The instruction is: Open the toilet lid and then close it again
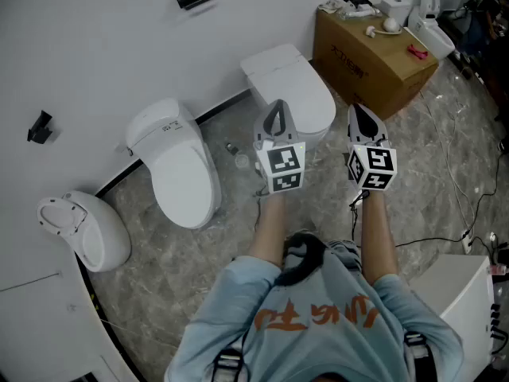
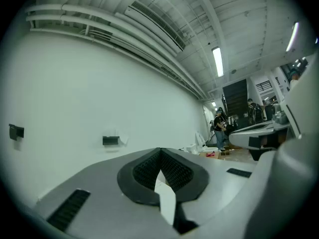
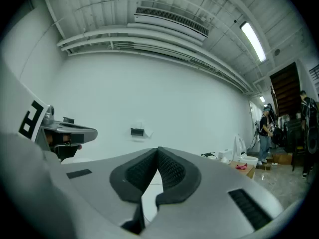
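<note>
Opening step not begun: the toilet lid (image 1: 314, 106) lies down at 12 o'clock, beyond left gripper (image 1: 277, 114) and right gripper (image 1: 362, 119), fingers closed, empty; next, hook its front edge

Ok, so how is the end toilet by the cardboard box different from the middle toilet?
The end toilet has a boxy, flat-topped back; the middle toilet has a rounded back with dark print. The left gripper covers part of the end toilet; the middle toilet is in full view. Both are white, lids down, backs toward the wall.
</note>
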Tool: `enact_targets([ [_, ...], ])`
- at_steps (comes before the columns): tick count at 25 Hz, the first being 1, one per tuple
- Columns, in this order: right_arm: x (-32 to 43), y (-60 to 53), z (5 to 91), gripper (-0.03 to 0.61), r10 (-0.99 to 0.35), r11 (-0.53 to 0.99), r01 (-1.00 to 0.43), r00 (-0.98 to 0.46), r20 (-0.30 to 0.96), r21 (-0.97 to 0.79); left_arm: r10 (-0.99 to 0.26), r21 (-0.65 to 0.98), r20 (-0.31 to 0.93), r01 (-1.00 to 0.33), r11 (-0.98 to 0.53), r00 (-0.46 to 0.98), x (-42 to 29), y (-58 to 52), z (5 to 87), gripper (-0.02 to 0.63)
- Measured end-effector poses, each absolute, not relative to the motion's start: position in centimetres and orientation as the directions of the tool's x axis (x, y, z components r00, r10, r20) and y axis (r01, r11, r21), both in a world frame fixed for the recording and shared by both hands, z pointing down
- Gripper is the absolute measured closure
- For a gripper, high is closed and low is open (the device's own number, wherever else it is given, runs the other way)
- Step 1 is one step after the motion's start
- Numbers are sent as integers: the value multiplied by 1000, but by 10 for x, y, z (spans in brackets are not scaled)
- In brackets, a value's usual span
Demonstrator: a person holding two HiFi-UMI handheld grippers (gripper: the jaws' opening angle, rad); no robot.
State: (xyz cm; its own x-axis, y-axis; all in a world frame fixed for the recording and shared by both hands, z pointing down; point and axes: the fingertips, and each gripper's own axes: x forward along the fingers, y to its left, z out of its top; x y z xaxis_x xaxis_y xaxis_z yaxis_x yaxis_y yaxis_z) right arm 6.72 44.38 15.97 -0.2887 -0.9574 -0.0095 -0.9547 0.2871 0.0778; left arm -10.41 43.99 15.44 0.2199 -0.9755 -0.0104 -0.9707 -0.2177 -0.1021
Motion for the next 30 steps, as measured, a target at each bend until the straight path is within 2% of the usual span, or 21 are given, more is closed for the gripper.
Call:
enact_targets([
  [9,48,450,163,565,-966,257,-951,-258,17,172,-965,-74,6,-962,-262,263,-105,440,165,592],
  [18,59,463,178,565,-977,210,-966,-202,68,154,-951,-25,26,-951,-309,308,-102,444,180,592],
  [25,67,461,166,565,-982,190,-964,-183,55,187,-942,-3,4,-942,-337,336,-93,440,176,592],
  [30,71,450,153,565,-981,192,-959,-191,22,210,-951,12,-39,-952,-306,306,-102,427,161,592],
])
